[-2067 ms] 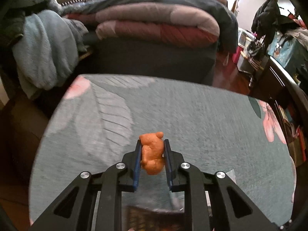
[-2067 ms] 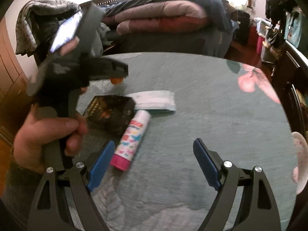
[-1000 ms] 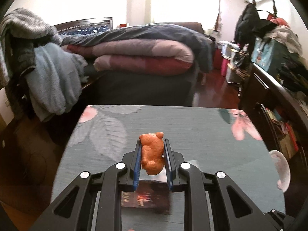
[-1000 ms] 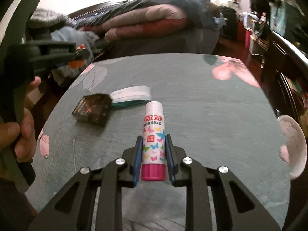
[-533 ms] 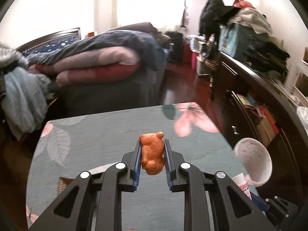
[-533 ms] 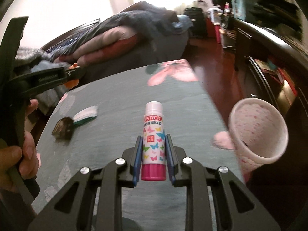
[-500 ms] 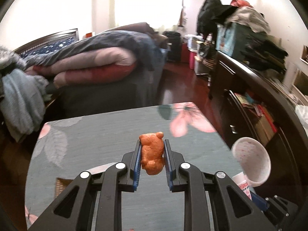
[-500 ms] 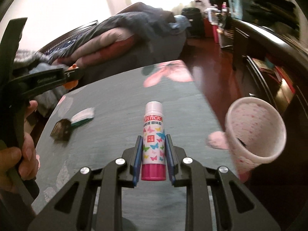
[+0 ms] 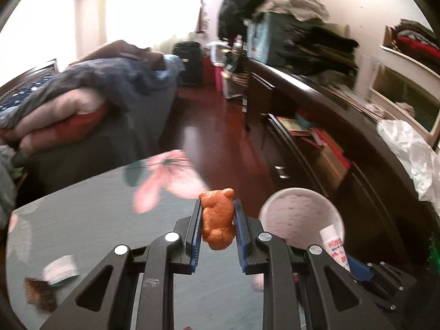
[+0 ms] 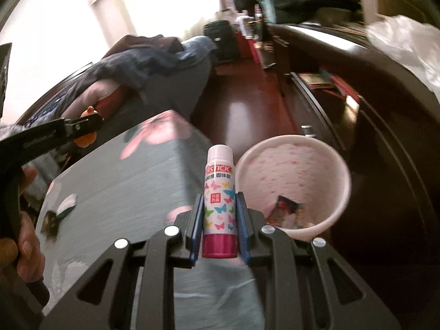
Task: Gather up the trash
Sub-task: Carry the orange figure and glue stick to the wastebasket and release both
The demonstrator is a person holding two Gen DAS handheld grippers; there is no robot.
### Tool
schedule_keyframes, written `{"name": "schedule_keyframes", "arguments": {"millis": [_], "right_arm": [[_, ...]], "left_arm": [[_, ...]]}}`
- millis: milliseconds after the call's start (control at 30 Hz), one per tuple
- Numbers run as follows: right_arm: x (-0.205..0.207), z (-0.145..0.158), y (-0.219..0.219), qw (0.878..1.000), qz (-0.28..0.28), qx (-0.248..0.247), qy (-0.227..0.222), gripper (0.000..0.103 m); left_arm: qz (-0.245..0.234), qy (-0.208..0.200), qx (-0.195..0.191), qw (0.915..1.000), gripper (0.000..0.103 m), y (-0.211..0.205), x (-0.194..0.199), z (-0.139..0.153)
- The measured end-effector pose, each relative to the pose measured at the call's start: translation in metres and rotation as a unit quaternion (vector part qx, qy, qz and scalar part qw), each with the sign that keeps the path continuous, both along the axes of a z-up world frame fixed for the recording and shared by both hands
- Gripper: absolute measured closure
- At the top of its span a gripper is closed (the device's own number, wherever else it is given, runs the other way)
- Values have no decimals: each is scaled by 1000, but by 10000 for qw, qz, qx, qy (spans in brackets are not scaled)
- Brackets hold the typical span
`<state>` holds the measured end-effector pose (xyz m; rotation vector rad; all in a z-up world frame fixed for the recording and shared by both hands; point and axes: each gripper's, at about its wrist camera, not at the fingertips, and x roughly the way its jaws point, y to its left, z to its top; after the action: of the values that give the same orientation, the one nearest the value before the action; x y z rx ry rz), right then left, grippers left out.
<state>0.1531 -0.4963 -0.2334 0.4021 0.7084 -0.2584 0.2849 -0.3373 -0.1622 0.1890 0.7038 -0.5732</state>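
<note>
My left gripper (image 9: pixel 217 214) is shut on a small orange bear-shaped piece (image 9: pixel 217 221), held above the teal flowered table (image 9: pixel 90 220). My right gripper (image 10: pixel 218 209) is shut on a glue stick (image 10: pixel 219 192) with a butterfly label and pink base, held upright beside the rim of a pale pink speckled bin (image 10: pixel 291 176). The bin holds some wrappers (image 10: pixel 283 210). The bin (image 9: pixel 299 214) and the glue stick's white cap (image 9: pixel 331 238) also show in the left wrist view at lower right. The left gripper with the orange piece (image 10: pixel 88 134) shows at the left of the right wrist view.
A white-and-green packet (image 9: pixel 59 268) and a dark brown wrapper (image 9: pixel 38 293) lie on the table's left side. Past the table's far edge are a bed piled with quilts (image 9: pixel 82 104), a red-brown floor (image 9: pixel 220 137) and a dark wooden cabinet (image 9: pixel 330 126) on the right.
Both grippers have swung right with their loads toward the pink bin, which is now larger and closer in both views. The right gripper closed on the glue stick about a second ago.
</note>
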Motion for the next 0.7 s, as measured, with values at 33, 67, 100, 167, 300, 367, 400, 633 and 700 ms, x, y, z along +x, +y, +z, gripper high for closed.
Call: {"name": "schedule_keyframes", "arguments": {"millis": [33,67,100,167,300,367,400,633,700], "right_arm": [[0,-3,-10,10000,-83,2,16,79],[0,-7,-18,9999,-160,0,46,79],[0,-10,-25,9997,-221,2,74,79],[2,-18,-38,9993,-344,5,128,79],[7,-33,-59,9984,-518,-15,243,79],[12,-40,-69,9978,-589,-28,290,79],[14,-43,-73,9976,-618,-46,309,79],[30,-56,-98,9956,-831,-247,364,77],[33,-57,-101,9952,-863,-278,362,69]], "left_arm": [[-71,21,-5,10000,81,-8,0,-2],[-162,35,-13,9999,81,-19,1,-5],[-234,45,-18,9997,81,-27,0,-8],[-430,121,-13,9990,81,-51,0,-17],[-761,291,-29,9967,81,-87,1,-32],[-878,358,27,9955,81,-105,3,-41],[-921,378,55,9950,81,-111,4,-44],[-1047,261,99,9941,26,-144,13,-53],[-1031,100,52,9946,24,-145,12,-51]]}}
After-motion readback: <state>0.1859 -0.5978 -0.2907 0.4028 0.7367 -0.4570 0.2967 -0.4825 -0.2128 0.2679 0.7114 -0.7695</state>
